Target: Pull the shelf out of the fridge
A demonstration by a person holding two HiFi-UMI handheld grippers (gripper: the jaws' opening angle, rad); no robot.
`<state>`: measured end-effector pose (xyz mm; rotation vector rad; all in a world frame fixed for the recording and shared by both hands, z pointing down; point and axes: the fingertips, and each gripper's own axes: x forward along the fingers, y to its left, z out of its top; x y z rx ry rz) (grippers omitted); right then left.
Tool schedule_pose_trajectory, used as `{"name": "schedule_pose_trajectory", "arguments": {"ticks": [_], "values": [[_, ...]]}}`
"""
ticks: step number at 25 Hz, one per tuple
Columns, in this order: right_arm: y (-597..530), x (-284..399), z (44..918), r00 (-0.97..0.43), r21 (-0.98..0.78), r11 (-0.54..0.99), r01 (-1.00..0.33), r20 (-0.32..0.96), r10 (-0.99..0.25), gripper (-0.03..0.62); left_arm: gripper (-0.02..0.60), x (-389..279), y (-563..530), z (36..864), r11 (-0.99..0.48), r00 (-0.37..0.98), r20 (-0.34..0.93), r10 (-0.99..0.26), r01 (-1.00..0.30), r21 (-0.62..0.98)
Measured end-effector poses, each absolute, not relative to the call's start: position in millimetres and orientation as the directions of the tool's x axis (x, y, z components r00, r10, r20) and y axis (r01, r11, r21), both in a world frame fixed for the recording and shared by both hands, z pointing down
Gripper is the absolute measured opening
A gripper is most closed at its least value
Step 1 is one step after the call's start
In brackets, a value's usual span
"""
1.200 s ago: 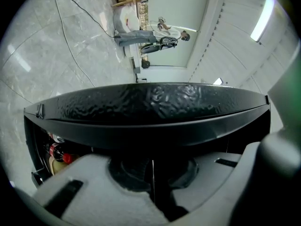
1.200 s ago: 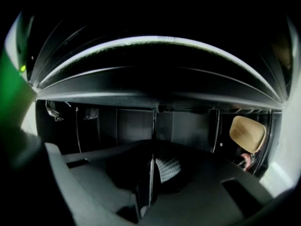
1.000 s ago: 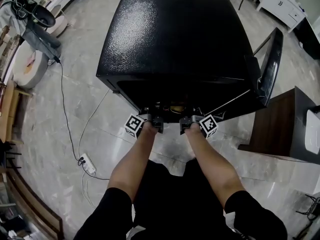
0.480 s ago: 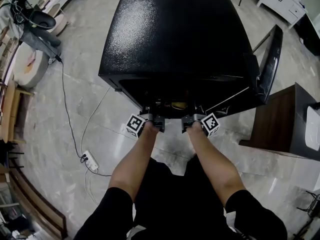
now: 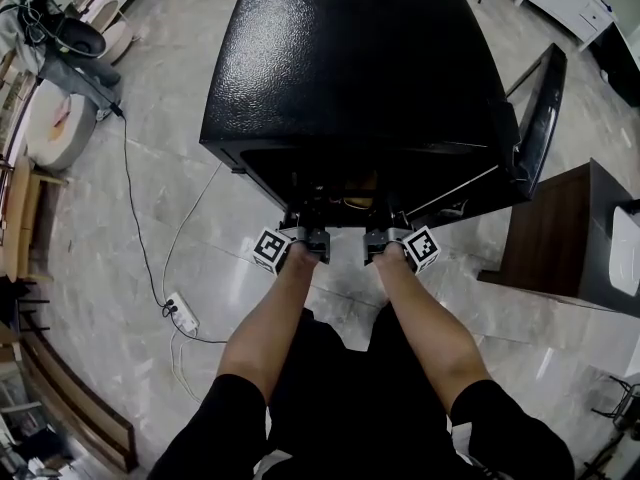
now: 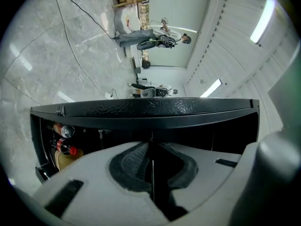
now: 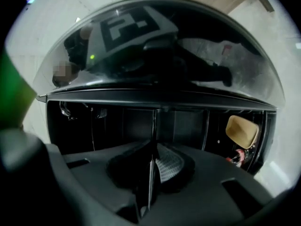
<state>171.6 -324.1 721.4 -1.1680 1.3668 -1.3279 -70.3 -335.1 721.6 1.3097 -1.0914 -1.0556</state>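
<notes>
Between both pairs of fingers (image 6: 130, 166) sits the shelf (image 6: 152, 178), edge-on.

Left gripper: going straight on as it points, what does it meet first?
The thin shelf it grips edge-on between its jaws; the left gripper would push that deeper into the open black fridge. How much depth remains is unclear.

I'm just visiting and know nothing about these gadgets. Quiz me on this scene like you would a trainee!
1. True or false: the door of the fridge stands open.
2. What are the left gripper and right gripper shut on? A the shelf; B a bottle; C a cable.
3. Fill in: a white ____ lies on the floor at the head view's left.
Key: 1 true; 2 A; 3 power strip.
</notes>
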Motion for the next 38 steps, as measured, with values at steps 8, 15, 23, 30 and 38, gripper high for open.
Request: {"name": "schedule_pose_trajectory", "arguments": {"ticks": [8,15,23,30,38], "values": [[-310.2,171.7,718.3,-0.173,-0.998,-0.027,-0.056,0.037,-0.984,0.04,0.037,-70.7,-322.7,719.1,0.008,0.186,0.012,-0.983,-0.022,1.0],[-302.2,172.6,718.4,-0.174,-0.998,-0.035,-0.054,0.044,-0.984,0.04,0.037,-70.2,-313.3,719.4,0.016,0.178,0.019,-0.984,-0.016,1.0],[-290.7,174.1,718.9,-0.179,-0.998,-0.036,-0.053,0.045,-0.983,0.04,0.035,-69.0,-302.5,718.6,0.01,0.18,0.013,-0.984,-0.017,1.0],[-278.5,174.4,717.0,-0.186,-0.997,-0.048,-0.052,0.057,-0.981,0.04,0.035,-68.6,-289.5,716.4,0.017,0.177,0.018,-0.984,-0.006,1.0],[-267.3,175.5,715.4,-0.194,-0.998,-0.041,-0.048,0.05,-0.98,0.04,0.035,-66.6,-277.3,709.0,0.004,0.178,0.004,-0.984,-0.003,1.0]]}}
